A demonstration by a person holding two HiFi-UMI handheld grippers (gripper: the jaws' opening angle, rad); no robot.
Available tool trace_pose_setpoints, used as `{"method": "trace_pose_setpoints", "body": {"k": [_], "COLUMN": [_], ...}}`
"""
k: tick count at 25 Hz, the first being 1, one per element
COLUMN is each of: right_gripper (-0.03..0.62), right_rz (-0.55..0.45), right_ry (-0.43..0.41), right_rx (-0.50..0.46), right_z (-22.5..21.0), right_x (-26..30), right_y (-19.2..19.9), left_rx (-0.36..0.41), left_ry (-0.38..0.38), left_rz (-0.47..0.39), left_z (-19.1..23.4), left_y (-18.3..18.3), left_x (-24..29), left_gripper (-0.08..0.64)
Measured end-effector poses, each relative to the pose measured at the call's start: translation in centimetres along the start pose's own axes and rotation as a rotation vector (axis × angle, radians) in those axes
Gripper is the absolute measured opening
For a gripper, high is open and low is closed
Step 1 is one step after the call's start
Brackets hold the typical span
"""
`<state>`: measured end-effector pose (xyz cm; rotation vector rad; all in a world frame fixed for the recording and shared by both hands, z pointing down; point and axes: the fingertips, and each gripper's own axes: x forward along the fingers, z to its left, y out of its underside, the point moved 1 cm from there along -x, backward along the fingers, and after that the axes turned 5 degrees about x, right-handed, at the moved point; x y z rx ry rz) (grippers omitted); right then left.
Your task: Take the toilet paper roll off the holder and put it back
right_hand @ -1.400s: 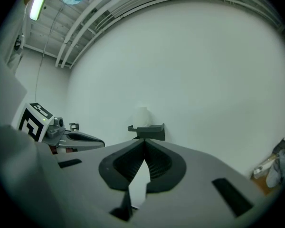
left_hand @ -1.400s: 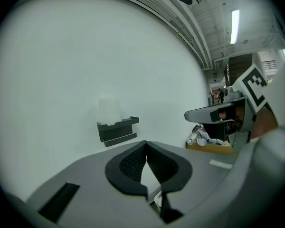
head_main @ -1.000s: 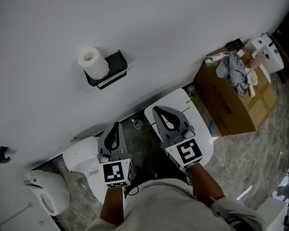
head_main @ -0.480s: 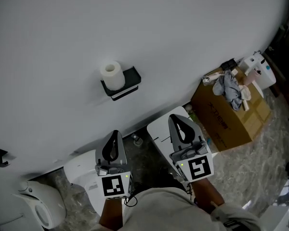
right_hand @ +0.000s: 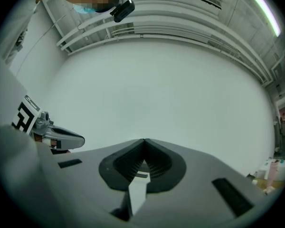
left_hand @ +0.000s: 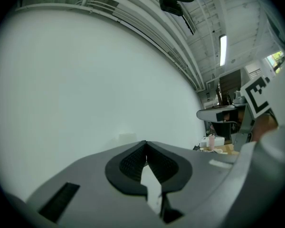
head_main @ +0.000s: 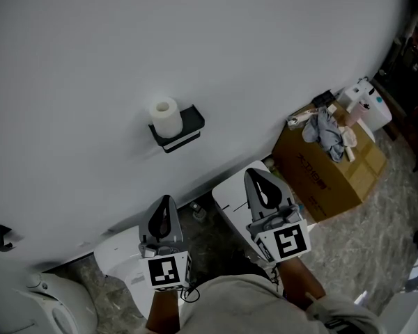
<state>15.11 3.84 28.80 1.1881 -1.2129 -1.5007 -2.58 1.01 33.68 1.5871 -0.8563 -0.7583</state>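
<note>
The toilet paper roll (head_main: 166,117) is found standing on end at the left end of the black holder (head_main: 187,126), which is fixed to the white wall (head_main: 216,40). Its core hole is turned upward. The holder appears to serve as a small shelf, so the roll is probably kept upright there so that it can be lifted straight off and set down again. Nothing is touching it, so the first step of the task is judged not yet begun.

The left gripper (head_main: 165,204) and the right gripper (head_main: 256,179) are held low, close to the person's body and well apart from the holder, with both noses aimed toward the wall. In each gripper view the jaws are seen clenched tip to tip with nothing between them, and only bare wall is shown beyond. This empty, closed carry is read as a ready stance before a reach. One pair of jaws will have to be parted wide before the roll can be taken.

A cardboard box (head_main: 331,169) with a cloth (head_main: 326,131) on top is set at the foot of the wall to the right, clear of the likely path to the holder.
</note>
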Motion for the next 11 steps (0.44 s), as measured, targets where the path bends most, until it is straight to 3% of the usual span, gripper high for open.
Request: {"method": "trace_pose_setpoints", "body": {"k": [11], "right_gripper": [0.005], "right_rz": [0.011], "right_ry": [0.013], "right_rx": [0.02], "right_z": [0.45], "right_x": [-0.08], "right_y": [0.23], "left_rx": [-0.017], "left_ry": [0.012], "left_rz": [0.005], "left_z": [0.44], "left_y": [0.66], "left_x": [-0.41], "left_gripper": [0.009]}}
